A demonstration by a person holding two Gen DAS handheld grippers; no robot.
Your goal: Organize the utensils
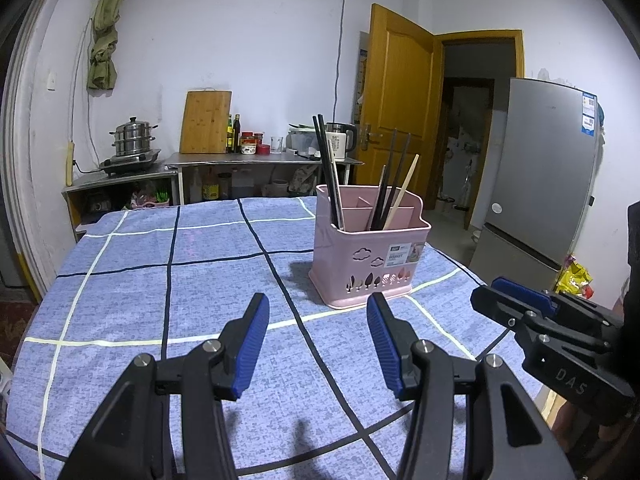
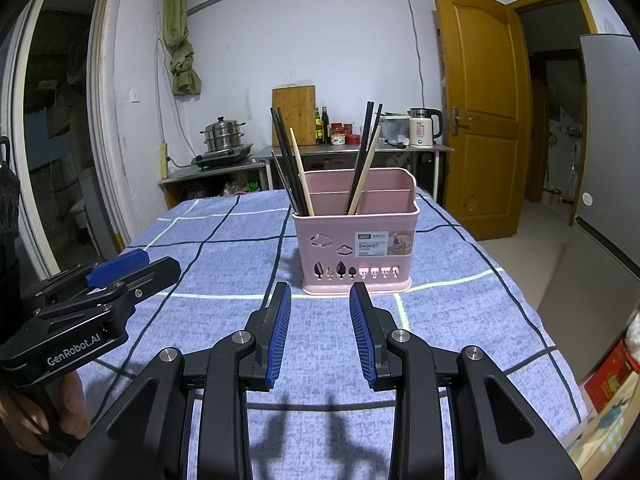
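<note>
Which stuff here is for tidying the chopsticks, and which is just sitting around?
For the job: pink basket, black chopsticks, light wooden chopsticks, left gripper, right gripper.

Just around: cutting board, steamer pot, kettle, fridge.

The left gripper [image 1: 318, 344] points forward and slightly down, its jaws standing apart with nothing between the blue pads [image 1: 252, 346]. The right gripper [image 2: 319, 336] is angled the same way, jaws parted (less widely than the left's) and likewise holding nothing. The two sit side by side, well apart: in the left wrist view the right gripper shows off to the right of the jaws, and in the right wrist view the left gripper shows off to their left. A hand [image 2: 60, 408] grips the left gripper's handle, behind its jaws.
</note>
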